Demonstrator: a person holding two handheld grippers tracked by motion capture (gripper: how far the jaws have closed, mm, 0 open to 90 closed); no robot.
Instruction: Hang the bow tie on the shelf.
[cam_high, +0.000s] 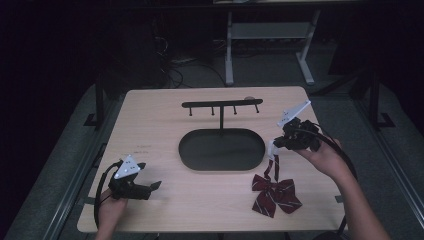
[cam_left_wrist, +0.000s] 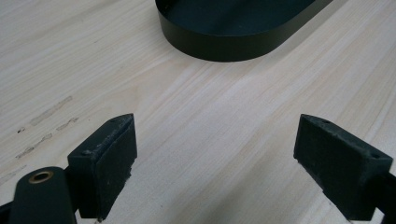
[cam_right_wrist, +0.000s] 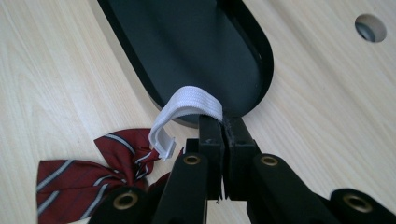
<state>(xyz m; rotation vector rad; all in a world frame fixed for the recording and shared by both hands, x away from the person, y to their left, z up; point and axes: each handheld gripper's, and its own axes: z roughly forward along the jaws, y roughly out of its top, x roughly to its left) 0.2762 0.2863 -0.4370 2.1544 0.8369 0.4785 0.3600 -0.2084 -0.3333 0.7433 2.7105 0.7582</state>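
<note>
A dark red bow tie (cam_high: 274, 194) with pale stripes lies near the table's front right; in the right gripper view the bow tie (cam_right_wrist: 84, 175) hangs low at the left. Its white elastic strap (cam_right_wrist: 187, 109) loops up into my right gripper (cam_right_wrist: 223, 122), whose jaws are shut on it. That right gripper (cam_high: 276, 146) is raised just right of the black oval tray (cam_high: 187, 147). My left gripper (cam_high: 156, 185) rests at the front left, open, with bare wood between its pads (cam_left_wrist: 109, 158).
A black T-shaped rack with small hooks (cam_high: 221, 105) stands on a post at the tray's far edge. The tray wall (cam_left_wrist: 224, 44) lies ahead of the left gripper. A round hole (cam_right_wrist: 370, 27) is in the tabletop beyond the tray. The floor and a desk frame lie behind.
</note>
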